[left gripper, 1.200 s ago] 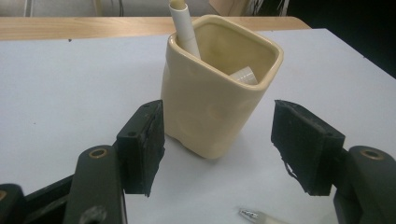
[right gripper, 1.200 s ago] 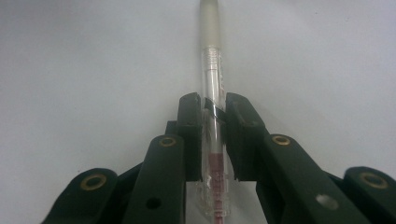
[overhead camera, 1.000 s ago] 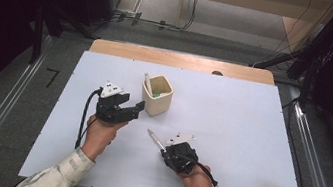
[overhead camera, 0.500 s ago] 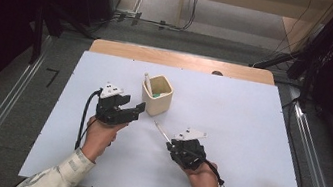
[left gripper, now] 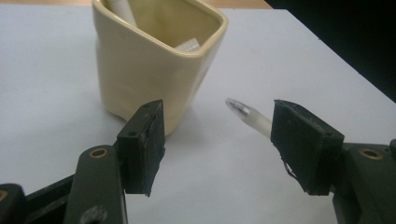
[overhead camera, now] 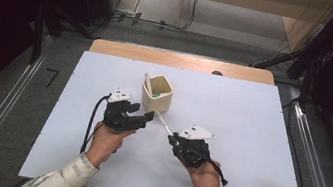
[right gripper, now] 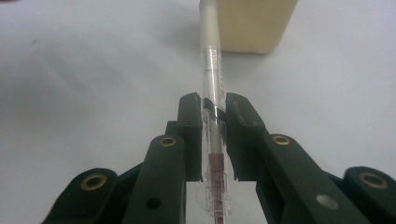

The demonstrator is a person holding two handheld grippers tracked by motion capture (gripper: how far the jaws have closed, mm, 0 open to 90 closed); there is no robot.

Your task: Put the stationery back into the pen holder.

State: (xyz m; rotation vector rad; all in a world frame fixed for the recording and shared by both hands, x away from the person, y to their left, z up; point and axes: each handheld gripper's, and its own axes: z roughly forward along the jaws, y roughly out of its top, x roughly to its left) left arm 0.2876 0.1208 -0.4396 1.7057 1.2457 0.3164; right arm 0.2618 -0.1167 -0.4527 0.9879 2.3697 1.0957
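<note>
On the left of the high view, the left tongs [overhead camera: 149, 116] lie low over the white table [overhead camera: 261, 118], held by a hand [overhead camera: 105, 140] in a pale patterned sleeve, with a black cable [overhead camera: 90, 122] looping back from them. Their jaws stand partly apart with nothing between them. In the left gripper view one pad sits just in front of a cream cup [left gripper: 159, 60], and the other pad partly hides the clear tip of a pen [left gripper: 247, 115] beyond it.

The cup [overhead camera: 157, 93] stands near the middle of the table, upright, just beyond the left tongs. A white stick-like thing [overhead camera: 147, 83] leans out of its left corner, and something green [overhead camera: 156, 94] lies inside; what either is cannot be told.

To the right of the cup, the right tongs [overhead camera: 173, 136] are clamped on the pen [overhead camera: 164, 122], a clear one with a white cap end. The pen is off the table, slanting up and left toward the cup, its far end close to the cup's near wall. In the right gripper view the pen [right gripper: 213, 88] runs straight between the closed pads, red ink showing in its lower barrel, and the cup's base [right gripper: 254, 28] sits right behind it. A grey plate [overhead camera: 196, 132] tops these tongs.

Nothing lies between pen and cup. No lettering can be read anywhere.
</note>
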